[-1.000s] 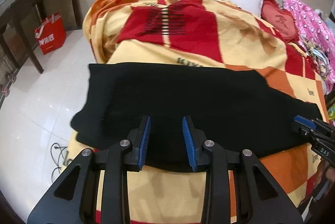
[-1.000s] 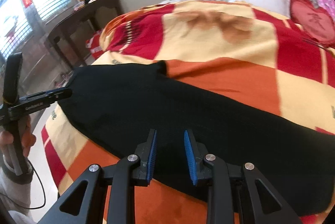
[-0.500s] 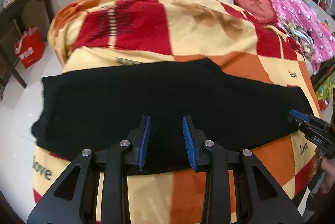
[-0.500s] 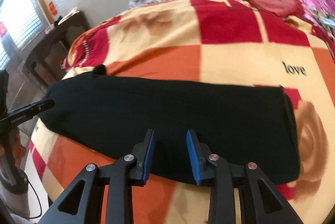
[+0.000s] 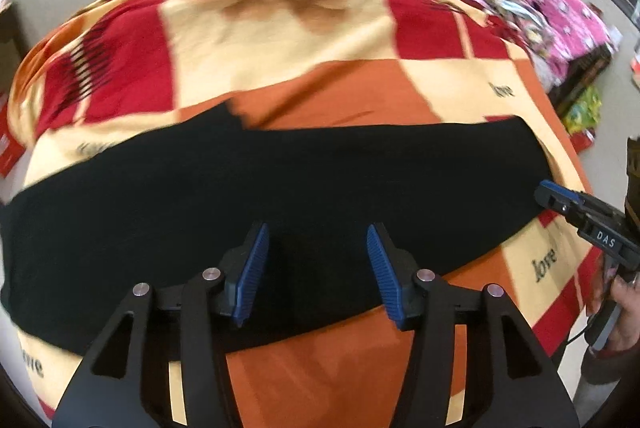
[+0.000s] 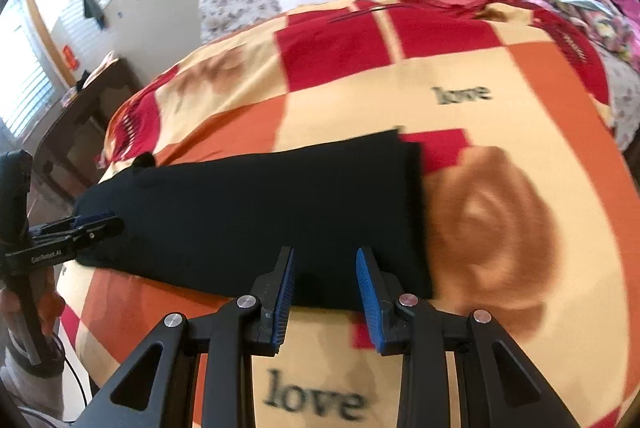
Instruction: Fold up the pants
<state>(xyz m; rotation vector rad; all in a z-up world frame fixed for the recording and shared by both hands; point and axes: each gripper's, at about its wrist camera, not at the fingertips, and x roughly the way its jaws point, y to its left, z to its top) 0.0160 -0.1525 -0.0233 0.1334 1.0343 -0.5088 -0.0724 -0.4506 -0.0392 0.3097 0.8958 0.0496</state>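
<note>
Now the black pants (image 5: 280, 180) lay flat as a long band across the near part of the checkered blanket (image 5: 280, 40) on the bed. The left gripper (image 5: 314, 268) hung over their near edge, its jaws opening, nothing pinched between them. The right gripper (image 6: 325, 288) was above the near edge by the pants' right end, jaws a little apart, holding nothing.

Black pants (image 5: 280, 188) lie on a red, orange and cream checked blanket (image 5: 360, 40); the fingers (image 5: 252, 272) carry blue pads.
</note>
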